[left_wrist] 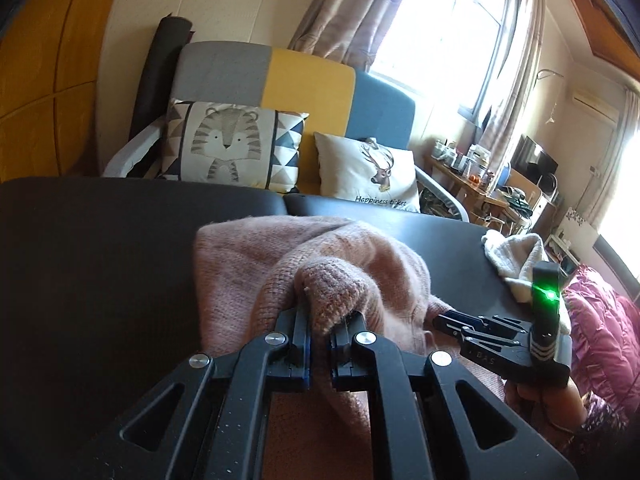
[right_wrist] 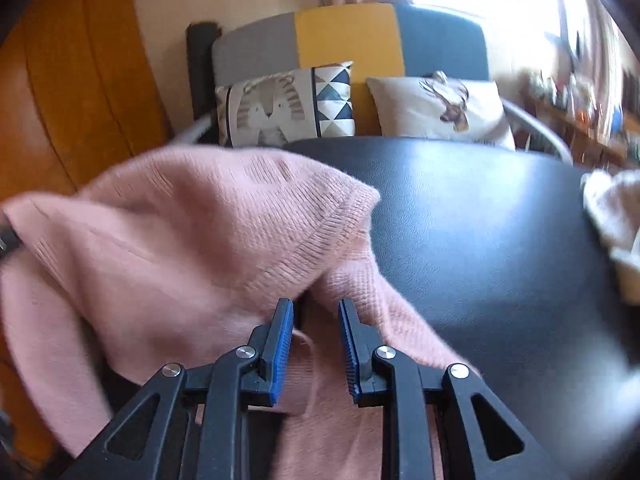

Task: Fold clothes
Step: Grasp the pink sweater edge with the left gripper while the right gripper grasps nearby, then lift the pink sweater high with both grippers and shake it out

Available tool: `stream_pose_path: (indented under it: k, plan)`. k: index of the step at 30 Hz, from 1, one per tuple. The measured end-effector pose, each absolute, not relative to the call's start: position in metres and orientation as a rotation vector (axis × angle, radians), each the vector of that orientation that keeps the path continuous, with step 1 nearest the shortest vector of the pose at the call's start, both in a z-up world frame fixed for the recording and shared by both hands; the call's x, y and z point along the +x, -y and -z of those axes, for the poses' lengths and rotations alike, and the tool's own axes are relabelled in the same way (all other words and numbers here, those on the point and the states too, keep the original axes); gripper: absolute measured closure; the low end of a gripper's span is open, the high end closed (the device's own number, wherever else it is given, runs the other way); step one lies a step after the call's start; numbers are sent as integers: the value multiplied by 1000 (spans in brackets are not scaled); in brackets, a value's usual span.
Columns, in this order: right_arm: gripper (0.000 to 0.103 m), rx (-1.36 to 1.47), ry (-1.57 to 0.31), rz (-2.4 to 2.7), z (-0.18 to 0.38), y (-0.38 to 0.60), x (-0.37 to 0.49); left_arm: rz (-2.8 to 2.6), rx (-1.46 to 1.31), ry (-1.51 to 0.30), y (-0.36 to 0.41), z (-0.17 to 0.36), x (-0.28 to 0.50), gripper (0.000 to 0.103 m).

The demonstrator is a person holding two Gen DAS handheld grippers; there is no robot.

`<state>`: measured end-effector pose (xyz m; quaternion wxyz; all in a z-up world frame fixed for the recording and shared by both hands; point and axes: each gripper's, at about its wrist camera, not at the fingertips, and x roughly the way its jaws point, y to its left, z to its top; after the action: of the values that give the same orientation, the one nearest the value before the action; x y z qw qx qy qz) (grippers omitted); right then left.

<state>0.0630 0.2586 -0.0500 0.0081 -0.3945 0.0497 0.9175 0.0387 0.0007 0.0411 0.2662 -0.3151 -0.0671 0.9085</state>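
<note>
A pink knitted sweater (left_wrist: 256, 264) lies bunched on the black table (left_wrist: 100, 260). My left gripper (left_wrist: 320, 326) is shut on a raised fold of the sweater, which hangs over its fingertips. In the left wrist view my right gripper (left_wrist: 444, 322) comes in from the right, low over the sweater's edge, held by a hand (left_wrist: 536, 400). In the right wrist view the right gripper (right_wrist: 316, 306) stands open, its blue pads (right_wrist: 280, 344) apart over the sweater (right_wrist: 180, 240), just below a ribbed hem. Nothing is pinched between them.
A cream knitted garment (left_wrist: 512, 256) lies at the table's right side, also in the right wrist view (right_wrist: 612, 216). Behind the table stands a grey, yellow and blue sofa (left_wrist: 312, 80) with two cushions. A magenta quilted fabric (left_wrist: 600, 328) is at the right.
</note>
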Motion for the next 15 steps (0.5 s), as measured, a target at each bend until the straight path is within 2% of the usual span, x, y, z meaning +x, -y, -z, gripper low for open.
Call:
stream_pose_path:
  k: [3,6,10,15]
  plan:
    - [80,-1261,-208,-2874,48,-262,55,-2458,-861,201,5,-35,38,97]
    - [80,-1184,-150,-2891,42,-260,54,-2455,-875,231,9,-32,36,97]
    - [80,-1188,293,-2816,55,-237,48,-2447,-881,257,12,-28,34,97]
    - [80,-1108,646,-2740,80,-203,48,-2434,-890,284,15,-24,35,97]
